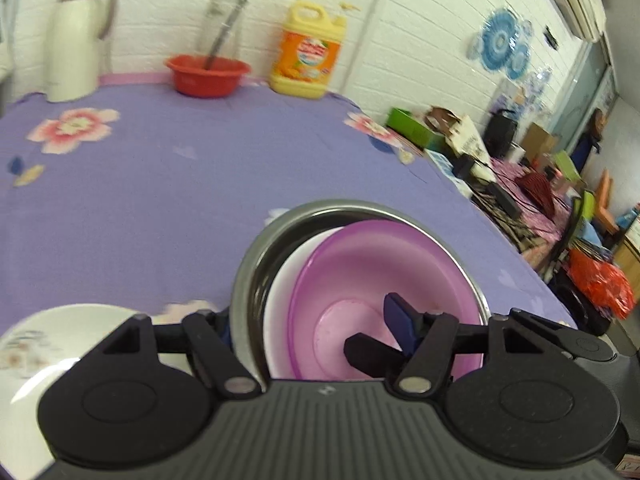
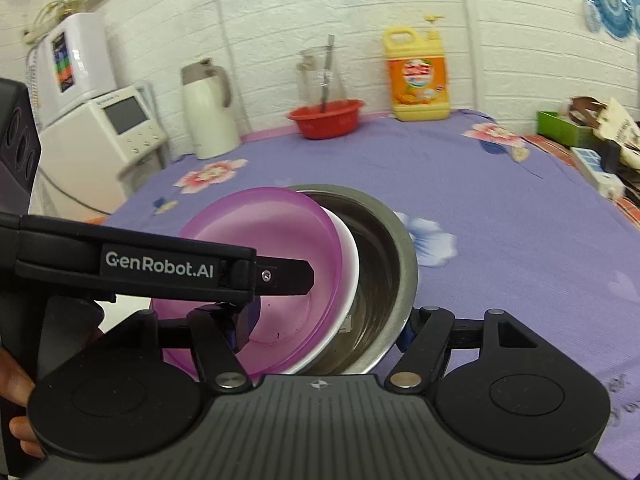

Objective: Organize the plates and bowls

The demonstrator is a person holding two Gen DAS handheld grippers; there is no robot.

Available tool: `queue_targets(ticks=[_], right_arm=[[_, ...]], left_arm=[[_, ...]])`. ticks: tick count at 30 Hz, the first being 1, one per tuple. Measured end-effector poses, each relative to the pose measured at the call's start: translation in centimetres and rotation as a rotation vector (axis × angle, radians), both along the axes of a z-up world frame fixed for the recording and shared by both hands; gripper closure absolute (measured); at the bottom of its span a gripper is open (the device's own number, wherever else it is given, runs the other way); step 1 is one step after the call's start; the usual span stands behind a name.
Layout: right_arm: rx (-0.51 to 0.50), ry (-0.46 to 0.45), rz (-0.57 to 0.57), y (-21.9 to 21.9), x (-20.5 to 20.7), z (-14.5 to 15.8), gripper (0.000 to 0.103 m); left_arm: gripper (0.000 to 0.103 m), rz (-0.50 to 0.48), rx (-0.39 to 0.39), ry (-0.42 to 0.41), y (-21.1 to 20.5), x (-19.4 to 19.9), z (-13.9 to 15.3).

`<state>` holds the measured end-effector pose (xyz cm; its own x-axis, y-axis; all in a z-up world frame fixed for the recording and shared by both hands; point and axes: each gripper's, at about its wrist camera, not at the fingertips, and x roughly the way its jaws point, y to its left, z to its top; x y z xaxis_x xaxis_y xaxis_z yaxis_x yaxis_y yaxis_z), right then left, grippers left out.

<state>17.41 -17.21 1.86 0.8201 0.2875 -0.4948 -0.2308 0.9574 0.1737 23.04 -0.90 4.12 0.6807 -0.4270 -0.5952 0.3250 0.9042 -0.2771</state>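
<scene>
Three bowls sit nested and tilted above the table: a steel bowl [image 1: 248,272] outermost, a white bowl [image 1: 280,296] inside it, and a purple bowl [image 1: 360,264] innermost. My left gripper [image 1: 310,320] is shut across their near rims, one finger outside the steel wall and the blue-padded finger inside the purple bowl. In the right wrist view the steel bowl [image 2: 392,248], white bowl [image 2: 350,264] and purple bowl [image 2: 280,232] lean left. My right gripper [image 2: 324,332] is shut on the same stack from the opposite side. The left gripper [image 2: 160,268] reaches in from the left.
A white patterned plate [image 1: 60,332] lies at the lower left on the purple flowered tablecloth [image 1: 160,200]. At the back stand a red basin [image 1: 208,74], a yellow detergent jug [image 1: 306,52] and a cream thermos jug [image 1: 76,40]. White appliances [image 2: 100,128] stand left; a cluttered table [image 1: 520,192] stands right.
</scene>
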Motion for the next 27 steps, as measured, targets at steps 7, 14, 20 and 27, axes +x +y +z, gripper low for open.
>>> queue_targets(ticks=[7,14,20,27], right_arm=[[0.019,-0.010,0.208,7.7,0.1,0.5,0.000],[-0.010,0.052,0.303,11.8,-0.1,-0.5,0.000],[-0.050,0.082,0.298,12.6,0.1,-1.2,0.000],[-0.062,0.077,0.279,12.7,0.2,-1.4,0.000]], left_arm=[[0.036,0.191,0.029,-0.020,8.4,-3.1,0.4],[0.036,0.238,-0.016,0.031,12.0,-4.0,-1.9],[0.036,0.239,-0.027,0.029,12.7,-4.1,-2.9],[0.017,0.245,0.005,-0.023,12.3,-4.3,-2.3]])
